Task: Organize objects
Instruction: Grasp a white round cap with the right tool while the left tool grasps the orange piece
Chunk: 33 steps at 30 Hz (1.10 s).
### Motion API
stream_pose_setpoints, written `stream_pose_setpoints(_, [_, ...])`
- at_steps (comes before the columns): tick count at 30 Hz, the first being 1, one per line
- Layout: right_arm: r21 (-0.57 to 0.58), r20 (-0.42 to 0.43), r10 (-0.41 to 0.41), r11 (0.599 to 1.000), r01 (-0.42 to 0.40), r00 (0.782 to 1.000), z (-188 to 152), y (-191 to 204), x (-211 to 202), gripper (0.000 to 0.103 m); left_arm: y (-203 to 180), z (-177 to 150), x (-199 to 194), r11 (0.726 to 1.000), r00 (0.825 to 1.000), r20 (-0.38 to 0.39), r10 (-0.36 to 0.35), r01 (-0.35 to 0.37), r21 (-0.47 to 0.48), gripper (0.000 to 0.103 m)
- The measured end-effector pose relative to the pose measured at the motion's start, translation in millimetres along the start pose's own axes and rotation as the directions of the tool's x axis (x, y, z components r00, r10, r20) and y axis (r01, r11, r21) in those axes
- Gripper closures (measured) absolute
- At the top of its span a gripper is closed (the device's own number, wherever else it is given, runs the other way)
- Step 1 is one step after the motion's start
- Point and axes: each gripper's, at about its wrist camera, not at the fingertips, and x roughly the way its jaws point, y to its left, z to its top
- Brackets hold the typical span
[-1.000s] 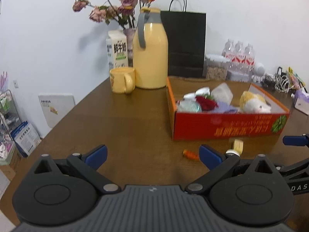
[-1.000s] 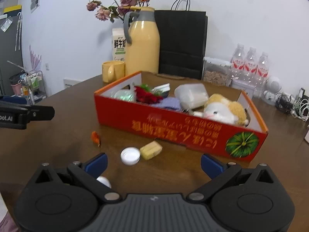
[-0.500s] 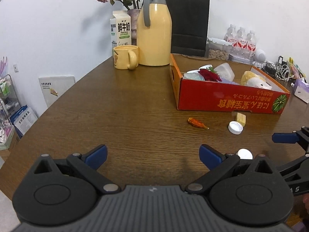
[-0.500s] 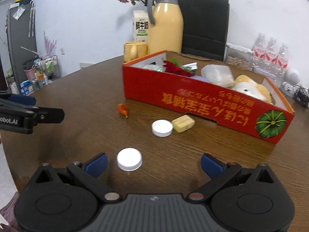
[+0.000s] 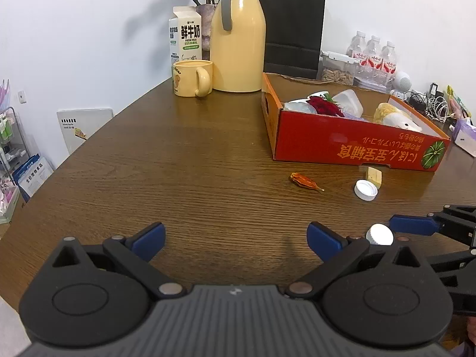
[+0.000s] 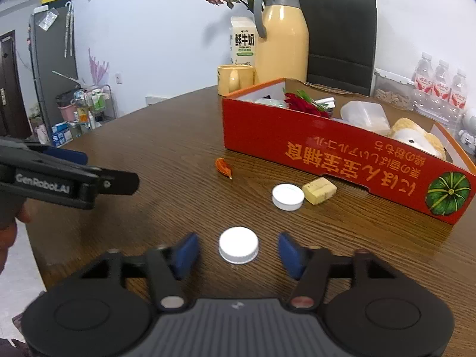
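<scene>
The right gripper (image 6: 238, 251) is lowered over a white bottle cap (image 6: 238, 248) lying flat on the wooden table (image 6: 178, 154), and its jaws have just been closing, with the cap between them. A gap shows on each side of the cap, so the blue pads (image 6: 186, 251) straddle it without pressing yet; the step in hand looks like the grasp of this cap. The left gripper (image 5: 235, 241) hangs spread wide and empty over bare table near the front edge, off to the left of the cap. Farther away, a second white cap (image 6: 288, 196) lies open side up, touching or just beside a small yellow block (image 6: 319, 190), and an orange scrap (image 6: 223, 167) lies to their left. All three sit just in front of the red cardboard box (image 6: 342, 154), which already holds a red flower, a clear plastic tub and a plush toy. Judging from that, the loose pieces are meant for the box. The next move calls for the pads to close fully on the cap's low rim, keeping it centred so it does not squirt out sideways, then a lift clear of the table and a carry over the box's near wall.
</scene>
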Motion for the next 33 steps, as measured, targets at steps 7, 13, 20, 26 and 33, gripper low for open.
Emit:
stream_pose_setpoints(7, [-0.004, 0.014, 0.012, 1.000, -0.012, 1.000, -1, 1, -1, 0.076, 0, 0, 1, 1.000, 1.000, -0.002, 0.000, 0.000, -0.001, 0.000])
stream_pose_setpoints(13, [0.003, 0.023, 0.013, 1.000, -0.013, 1.000, 0, -1, -3, 0.076, 0, 1, 3, 1.000, 1.000, -0.003, 0.002, -0.002, 0.002, 0.000])
stream_pose_setpoints(20, [0.034, 0.056, -0.021, 0.999, 0.019, 0.998, 4, -16, -9, 0.076, -9, 11, 12, 1.000, 1.000, 0.002, 0.003, -0.003, 0.010, 0.000])
stream_pose_setpoints(26, [0.072, 0.072, -0.070, 0.995, 0.065, 0.995, 7, -36, -11, 0.076, -29, 24, 25, 0.996, 1.000, 0.014, -0.012, 0.010, 0.086, 0.000])
stream_pose_setpoints(33, [0.109, 0.096, -0.130, 0.987, 0.120, 0.987, 13, -59, -15, 0.076, -54, 34, 49, 0.972, 0.999, 0.013, -0.029, 0.026, 0.232, 0.000])
